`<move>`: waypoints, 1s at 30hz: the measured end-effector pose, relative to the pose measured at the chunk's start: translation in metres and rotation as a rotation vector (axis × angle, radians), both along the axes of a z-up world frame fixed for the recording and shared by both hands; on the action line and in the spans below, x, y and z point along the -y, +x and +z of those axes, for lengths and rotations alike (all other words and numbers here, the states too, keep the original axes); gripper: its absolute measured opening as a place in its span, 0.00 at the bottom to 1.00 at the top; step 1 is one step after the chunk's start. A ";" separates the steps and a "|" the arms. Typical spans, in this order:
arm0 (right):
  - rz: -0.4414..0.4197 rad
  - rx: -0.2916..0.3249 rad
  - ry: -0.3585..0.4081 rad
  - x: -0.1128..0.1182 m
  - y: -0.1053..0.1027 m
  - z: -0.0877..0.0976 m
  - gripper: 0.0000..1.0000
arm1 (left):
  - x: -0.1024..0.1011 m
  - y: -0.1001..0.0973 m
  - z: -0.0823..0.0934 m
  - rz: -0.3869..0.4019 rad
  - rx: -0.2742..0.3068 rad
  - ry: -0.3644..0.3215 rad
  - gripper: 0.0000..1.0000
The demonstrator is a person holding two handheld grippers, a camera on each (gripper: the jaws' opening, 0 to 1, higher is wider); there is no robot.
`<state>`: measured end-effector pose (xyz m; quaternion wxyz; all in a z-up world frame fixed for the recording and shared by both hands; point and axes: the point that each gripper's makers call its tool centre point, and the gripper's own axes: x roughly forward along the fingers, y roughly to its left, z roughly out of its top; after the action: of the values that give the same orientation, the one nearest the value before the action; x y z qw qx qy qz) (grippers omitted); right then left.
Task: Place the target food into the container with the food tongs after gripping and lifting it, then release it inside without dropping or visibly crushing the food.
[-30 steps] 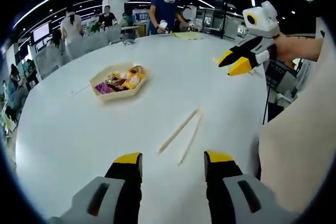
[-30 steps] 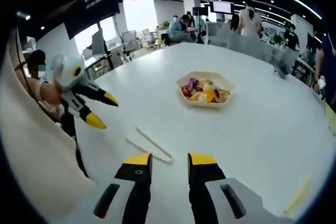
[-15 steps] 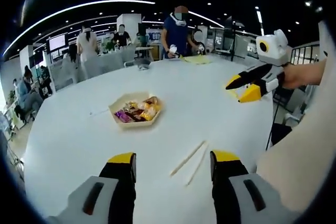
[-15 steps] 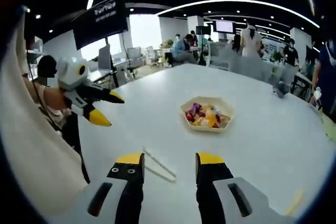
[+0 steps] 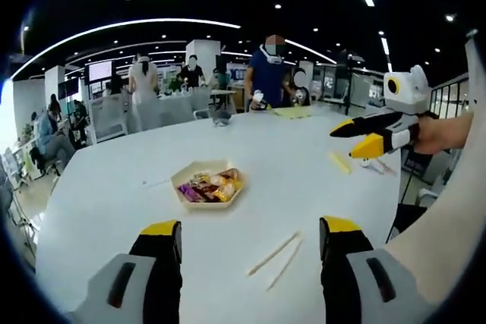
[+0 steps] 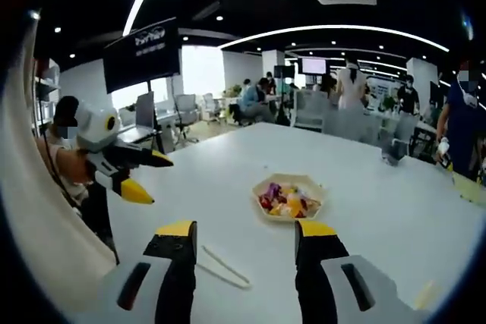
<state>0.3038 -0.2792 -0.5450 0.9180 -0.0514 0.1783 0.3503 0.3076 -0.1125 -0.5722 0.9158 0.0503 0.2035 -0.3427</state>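
Tongs (image 5: 275, 254) on table, between L gripper (image 5: 250, 234) jaws

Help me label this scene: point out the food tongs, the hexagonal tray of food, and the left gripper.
food tongs (image 5: 275, 254): left gripper view, middle of the two pale arms.
hexagonal tray (image 6: 316, 191): right gripper view, its right rim.
left gripper (image 6: 144, 175): right gripper view, between its yellow fingertips.

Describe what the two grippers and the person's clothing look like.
Each gripper, the left gripper and the right gripper, has grey bodies with dark slots, black jaws and yellow tips. Seen from across, each has a white housing. The person wears a cream sleeve.
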 end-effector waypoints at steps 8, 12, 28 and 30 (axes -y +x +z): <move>-0.014 0.034 0.041 -0.002 0.000 0.017 0.61 | -0.006 0.003 0.017 0.028 0.048 -0.022 0.73; -0.038 0.047 0.039 0.001 0.001 0.020 0.63 | -0.009 0.005 0.023 0.053 0.063 -0.039 0.75; -0.138 0.185 0.171 0.013 0.014 0.072 0.76 | -0.020 0.013 0.075 0.133 0.183 -0.135 0.86; -0.138 0.198 0.186 0.011 0.014 0.079 0.77 | -0.020 0.013 0.078 0.131 0.196 -0.132 0.88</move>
<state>0.3174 -0.2906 -0.4661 0.9538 0.0118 0.0569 0.2947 0.3205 -0.0922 -0.4937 0.9530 0.0096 0.0929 -0.2881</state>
